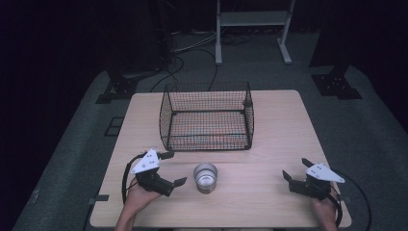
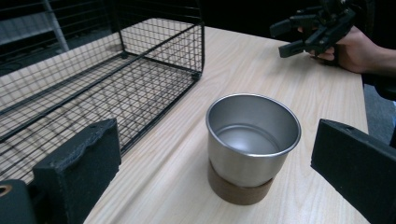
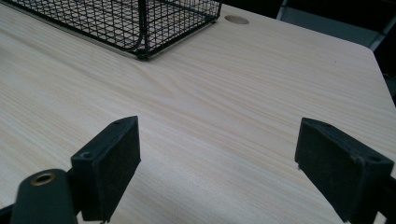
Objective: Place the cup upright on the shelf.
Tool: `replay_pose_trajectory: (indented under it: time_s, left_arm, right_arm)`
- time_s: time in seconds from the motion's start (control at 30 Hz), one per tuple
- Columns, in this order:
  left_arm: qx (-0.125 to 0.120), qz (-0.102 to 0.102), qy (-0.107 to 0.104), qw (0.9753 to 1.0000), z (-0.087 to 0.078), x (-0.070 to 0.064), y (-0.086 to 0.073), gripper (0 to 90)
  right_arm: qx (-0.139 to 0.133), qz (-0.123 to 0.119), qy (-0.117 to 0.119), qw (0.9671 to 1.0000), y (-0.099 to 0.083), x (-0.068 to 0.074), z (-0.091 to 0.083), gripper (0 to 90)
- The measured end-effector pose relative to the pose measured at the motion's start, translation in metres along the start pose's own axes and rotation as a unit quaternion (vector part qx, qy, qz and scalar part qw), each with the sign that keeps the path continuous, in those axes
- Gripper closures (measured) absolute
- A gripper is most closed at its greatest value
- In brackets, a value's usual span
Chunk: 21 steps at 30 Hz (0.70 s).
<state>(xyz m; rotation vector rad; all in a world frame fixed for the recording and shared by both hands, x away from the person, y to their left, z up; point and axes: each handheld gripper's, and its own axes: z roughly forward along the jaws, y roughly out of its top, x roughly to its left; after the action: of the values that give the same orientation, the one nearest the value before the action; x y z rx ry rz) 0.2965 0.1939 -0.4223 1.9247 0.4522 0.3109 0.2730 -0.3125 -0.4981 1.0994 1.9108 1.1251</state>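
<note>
Cup (image 1: pixel 205 177) beside left hand-held gripper (image 1: pixel 172 168)

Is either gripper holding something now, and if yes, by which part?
Nothing is held. The left gripper and the right gripper are both open and empty; the cup stands free on the table between them.

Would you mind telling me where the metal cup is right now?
The metal cup stands upright on the table, just in front of the wire basket, between the left gripper and right gripper, nearer the left.
</note>
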Motion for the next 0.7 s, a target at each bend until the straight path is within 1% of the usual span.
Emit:
replay_pose_trajectory:
  time_s: [0.3, 0.33, 0.43, 0.7]
  left_arm:
    - [0.028, 0.012, -0.03, 0.9991, 0.021, -0.006, 0.003, 0.7]
    - [0.028, 0.011, -0.033, 0.999, 0.024, -0.007, 0.003, 0.6]
    - [0.032, 0.013, -0.034, 0.9988, 0.029, -0.008, 0.002, 0.6]
    - [0.048, 0.014, -0.049, 0.9976, 0.041, -0.011, 0.001, 0.6]
  right_arm:
    - [-0.001, -0.001, 0.001, 1.0, 0.0, 0.0, 0.0, 13.5]
    - [-0.001, -0.001, 0.001, 1.0, 0.0, 0.0, 0.0, 13.5]
    - [-0.001, -0.002, 0.001, 1.0, 0.0, 0.0, 0.0, 13.5]
    - [-0.003, -0.001, 0.004, 1.0, 0.0, 0.0, 0.0, 13.5]
